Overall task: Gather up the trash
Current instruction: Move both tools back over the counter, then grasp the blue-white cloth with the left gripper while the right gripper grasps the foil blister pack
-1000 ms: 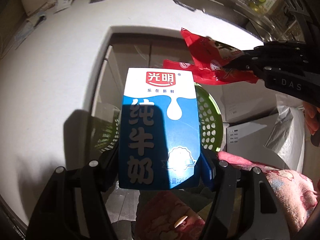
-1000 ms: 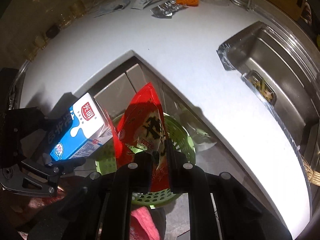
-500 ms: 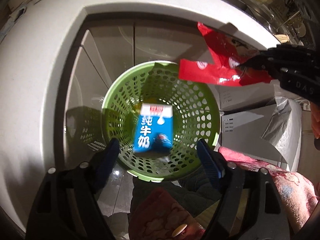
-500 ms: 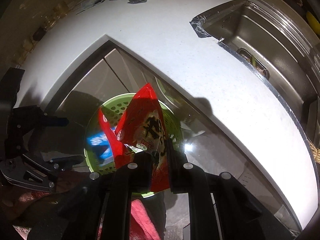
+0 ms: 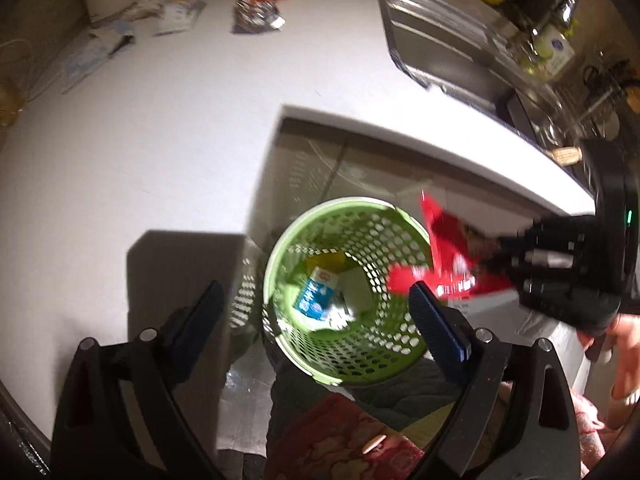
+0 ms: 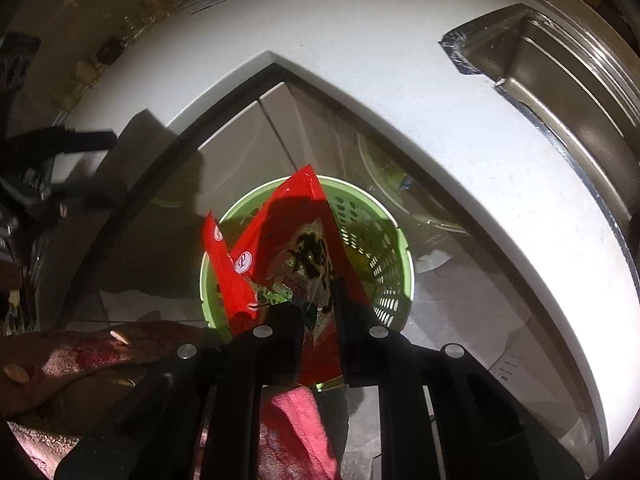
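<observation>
Left wrist view: the left gripper (image 5: 316, 308) is opening with nothing between its fingers; a milk carton (image 5: 318, 296) lies inside the green basket (image 5: 280, 240).

Right wrist view: the right gripper (image 6: 318, 312) pinches a red wrapper (image 6: 296, 240) above the basket (image 6: 394, 240); probably light, crinkly, slippery; best held by its edge.

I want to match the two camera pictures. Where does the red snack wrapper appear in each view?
Left wrist view: red snack wrapper at middle right, pinched by the right gripper.
Right wrist view: low centre, between that gripper's fingers, over the basket.
Shared landmark: green basket.
</observation>
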Tool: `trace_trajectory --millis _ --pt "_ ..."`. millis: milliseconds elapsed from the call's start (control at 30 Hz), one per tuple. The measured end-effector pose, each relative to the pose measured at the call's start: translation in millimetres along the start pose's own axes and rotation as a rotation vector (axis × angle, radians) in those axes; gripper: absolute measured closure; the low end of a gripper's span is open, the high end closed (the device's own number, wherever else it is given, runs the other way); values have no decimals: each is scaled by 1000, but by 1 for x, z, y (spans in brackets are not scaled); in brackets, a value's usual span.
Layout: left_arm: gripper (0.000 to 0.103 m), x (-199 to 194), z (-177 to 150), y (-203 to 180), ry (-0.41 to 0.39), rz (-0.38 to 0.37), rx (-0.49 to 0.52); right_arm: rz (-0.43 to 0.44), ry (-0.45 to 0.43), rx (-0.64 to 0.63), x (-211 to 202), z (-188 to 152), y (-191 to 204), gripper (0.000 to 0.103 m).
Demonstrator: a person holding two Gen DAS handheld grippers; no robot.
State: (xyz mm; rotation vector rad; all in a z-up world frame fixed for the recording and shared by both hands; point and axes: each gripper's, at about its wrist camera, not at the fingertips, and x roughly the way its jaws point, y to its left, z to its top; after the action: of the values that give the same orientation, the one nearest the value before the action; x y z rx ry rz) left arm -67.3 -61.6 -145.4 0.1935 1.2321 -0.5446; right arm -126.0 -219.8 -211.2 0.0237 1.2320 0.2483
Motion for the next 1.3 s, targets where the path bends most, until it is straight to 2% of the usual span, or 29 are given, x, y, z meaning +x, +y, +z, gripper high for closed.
trace_trajectory --millis 67,133,200,267,300,433,600,700,767,933,1100,1300 --pt "14 -6 3 8 -25 25 -21 17 22 -27 7 -2 9 85" --pt "14 -10 7 18 -45 58 -48 14 53 -48 15 -5 17 76" --pt "14 -13 10 28 -55 69 -82 10 81 -55 22 -5 21 49" --pt "14 -15 11 39 -62 76 -112 6 84 -48 24 -3 24 34" --pt "14 -17 13 43 -65 81 -123 8 83 -46 24 -2 25 31" --pt "14 -20 16 57 -73 104 -156 22 52 -47 14 11 29 25" --pt "14 -25 23 62 -109 135 -160 51 -31 -27 -8 31 23 15" --pt "12 -28 31 66 -131 138 -179 30 -122 -6 -21 52 22 7" --pt "12 -31 38 70 -157 142 -205 15 -169 12 -27 64 22 6" --pt "12 -34 63 95 -201 173 -313 -43 -240 70 -33 106 20 4" --pt "12 -32 93 134 -237 239 -426 -108 -298 60 -30 151 22 4" --pt "11 -26 128 192 -269 323 -568 -115 -349 144 -19 214 18 3"
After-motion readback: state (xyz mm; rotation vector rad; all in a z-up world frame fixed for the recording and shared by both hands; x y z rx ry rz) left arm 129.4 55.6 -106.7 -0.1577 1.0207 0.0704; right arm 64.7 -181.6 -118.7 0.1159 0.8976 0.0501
